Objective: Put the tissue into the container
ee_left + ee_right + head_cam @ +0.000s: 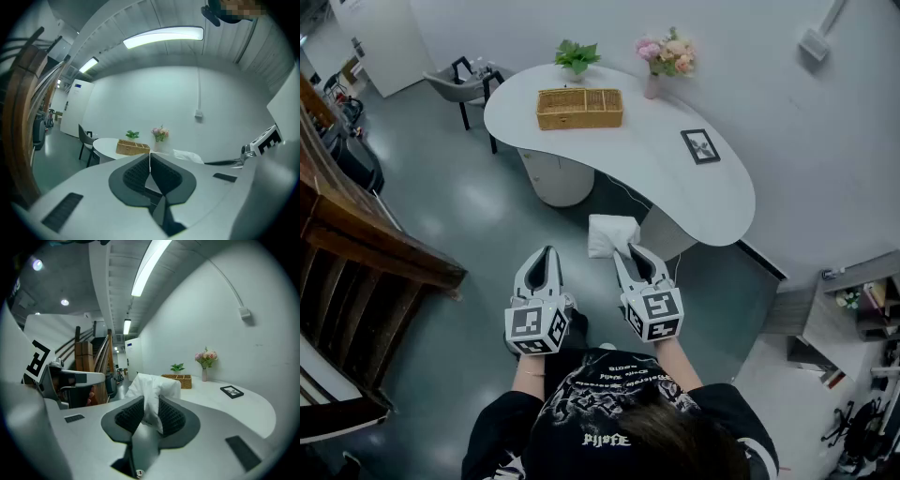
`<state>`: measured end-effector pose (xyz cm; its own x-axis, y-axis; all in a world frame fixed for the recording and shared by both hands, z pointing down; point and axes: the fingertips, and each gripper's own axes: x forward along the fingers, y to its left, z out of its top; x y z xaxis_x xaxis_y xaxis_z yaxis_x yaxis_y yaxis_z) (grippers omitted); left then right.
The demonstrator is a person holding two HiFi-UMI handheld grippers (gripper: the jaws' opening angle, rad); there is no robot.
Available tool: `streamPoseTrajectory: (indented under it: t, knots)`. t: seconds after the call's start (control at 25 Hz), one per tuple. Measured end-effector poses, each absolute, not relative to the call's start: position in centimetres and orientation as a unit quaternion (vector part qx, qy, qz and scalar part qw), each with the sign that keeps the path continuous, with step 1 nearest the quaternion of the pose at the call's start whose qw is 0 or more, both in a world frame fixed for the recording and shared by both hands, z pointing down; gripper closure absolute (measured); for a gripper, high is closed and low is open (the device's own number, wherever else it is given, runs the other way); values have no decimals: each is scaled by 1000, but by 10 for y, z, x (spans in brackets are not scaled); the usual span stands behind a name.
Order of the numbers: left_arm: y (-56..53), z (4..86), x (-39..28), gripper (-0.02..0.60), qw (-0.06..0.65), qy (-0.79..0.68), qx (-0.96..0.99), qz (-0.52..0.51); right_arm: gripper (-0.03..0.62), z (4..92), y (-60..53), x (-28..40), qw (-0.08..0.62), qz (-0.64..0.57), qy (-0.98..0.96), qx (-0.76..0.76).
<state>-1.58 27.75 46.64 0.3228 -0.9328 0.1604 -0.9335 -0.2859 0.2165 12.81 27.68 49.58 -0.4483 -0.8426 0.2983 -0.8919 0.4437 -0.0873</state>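
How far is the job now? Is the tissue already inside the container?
Done: the tissue is picked up; the right gripper is shut on it. In hand: it is held in the air, short of the white table. Left: reach the wicker basket, likely the container, on that table and release the tissue inside. The left gripper is shut and empty.

The right tool [630, 251] held a white tissue [612, 233] (well apart from the wicker basket [579, 108] on the tabletop [675, 183]); the left tool [546, 255] hung just beside it.
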Motion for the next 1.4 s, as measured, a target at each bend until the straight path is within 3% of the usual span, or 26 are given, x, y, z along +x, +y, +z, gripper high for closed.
streamPoseTrajectory:
  t: [1.4]
  knots:
    - [63, 483, -122, 557, 154, -550, 821, 11, 473, 502, 64, 35, 107, 152, -807, 561]
